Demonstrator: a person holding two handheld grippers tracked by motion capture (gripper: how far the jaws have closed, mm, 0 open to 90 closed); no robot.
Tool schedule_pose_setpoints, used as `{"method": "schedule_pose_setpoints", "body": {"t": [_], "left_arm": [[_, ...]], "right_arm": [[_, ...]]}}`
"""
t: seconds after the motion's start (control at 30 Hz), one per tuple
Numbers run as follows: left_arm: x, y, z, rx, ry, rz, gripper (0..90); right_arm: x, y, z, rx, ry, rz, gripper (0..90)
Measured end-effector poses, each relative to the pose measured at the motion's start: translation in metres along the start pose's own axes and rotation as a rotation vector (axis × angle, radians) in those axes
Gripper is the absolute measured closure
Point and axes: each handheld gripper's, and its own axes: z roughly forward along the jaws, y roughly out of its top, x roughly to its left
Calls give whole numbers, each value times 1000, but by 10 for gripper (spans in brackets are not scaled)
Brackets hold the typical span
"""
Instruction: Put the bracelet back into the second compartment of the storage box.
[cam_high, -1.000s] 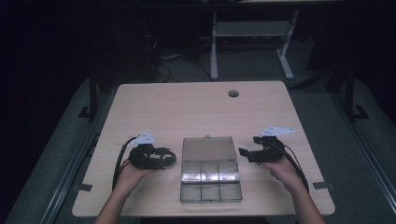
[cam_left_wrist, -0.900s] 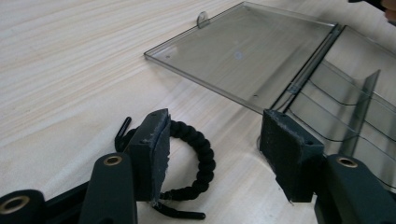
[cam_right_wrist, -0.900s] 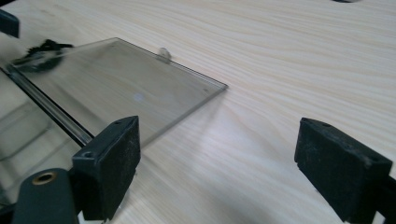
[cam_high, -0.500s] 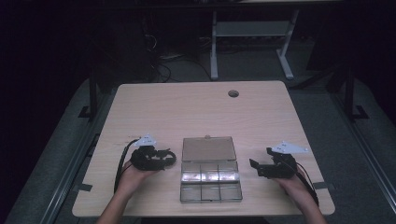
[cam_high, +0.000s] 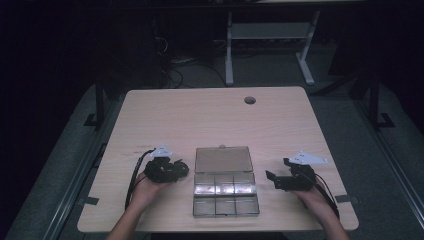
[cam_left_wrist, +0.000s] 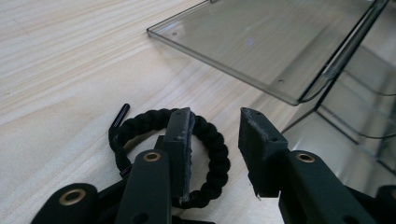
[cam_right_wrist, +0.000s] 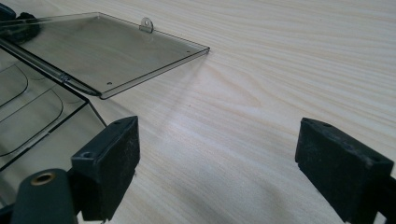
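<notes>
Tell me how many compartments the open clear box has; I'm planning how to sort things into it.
6, in two rows of three inside the clear box: three beside the hinge of the opened lid, three along the person's edge.

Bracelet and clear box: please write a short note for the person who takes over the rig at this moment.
Left gripper: jaws have just been closing, gap still between them. One jaw stands inside the ring of the black braided bracelet, which lies on the table left of the box; not yet gripped.
Right gripper: open wide, nothing between the jaws, over bare table right of the box.
Clear compartment box: lid open, compartments look empty.
Done: box is open, left gripper is at the bracelet.
Left: probably grip the bracelet and put it in a compartment.
</notes>
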Motion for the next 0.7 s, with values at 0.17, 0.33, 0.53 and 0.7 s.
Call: {"method": "schedule_pose_setpoints", "body": {"t": [0.17, 0.33, 0.53, 0.7], "left_arm": [[0, -2, 5, 19, 6, 0, 698], [2, -2, 6, 38, 12, 4, 783], [6, -2, 6, 41, -7, -31, 812], [9, 0, 3, 48, -15, -31, 842]], "right_arm": [[1, 0, 0, 4, -5, -6, 135], [1, 0, 0, 0, -3, -12, 135], [2, 0, 0, 1, 1, -15, 135], [2, 1, 0, 3, 0, -22, 135]]}}
